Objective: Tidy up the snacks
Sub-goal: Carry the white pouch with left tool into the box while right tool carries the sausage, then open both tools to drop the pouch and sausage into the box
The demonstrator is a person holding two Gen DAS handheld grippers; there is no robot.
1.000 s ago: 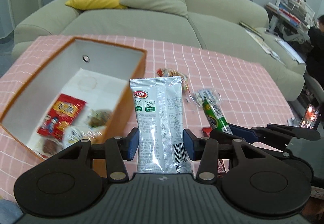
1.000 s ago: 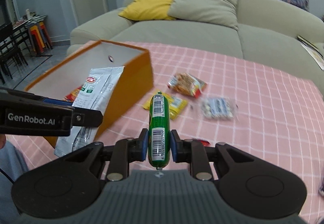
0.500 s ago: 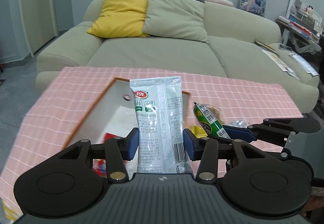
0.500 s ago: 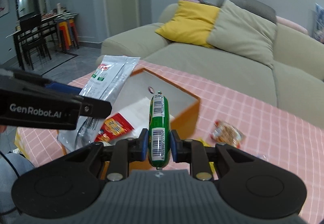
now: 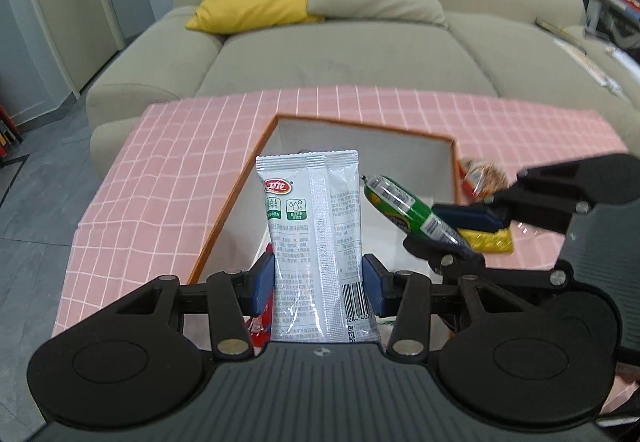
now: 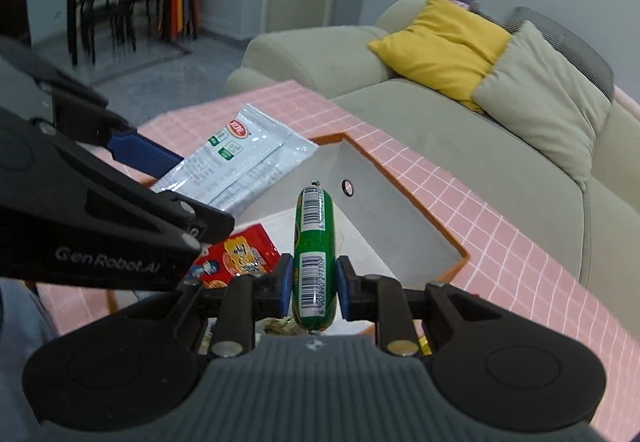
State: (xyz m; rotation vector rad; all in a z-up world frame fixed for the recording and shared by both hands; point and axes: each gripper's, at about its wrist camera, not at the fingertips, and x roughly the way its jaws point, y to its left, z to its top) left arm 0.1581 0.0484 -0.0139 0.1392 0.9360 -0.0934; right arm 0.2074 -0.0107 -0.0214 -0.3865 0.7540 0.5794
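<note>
Two snacks are held upright over the orange box (image 5: 454, 162): a flat shiny packet (image 5: 318, 242) is pinched by the left hand-held gripper (image 5: 319, 284), and a round green sausage (image 6: 314, 254) is pinched by the right hand-held gripper (image 6: 313, 284).

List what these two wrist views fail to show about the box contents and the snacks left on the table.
- Box floor, left wrist view: mostly covered by the silver packet in the left claw.
- Box's near end, right wrist view: hidden behind the right claw and its green sausage.
- Yellow packet, left wrist view: partly covered by the right claw's fingers.
- Red snack bag, right wrist view: partly covered by the left claw; print too small to read.
</note>
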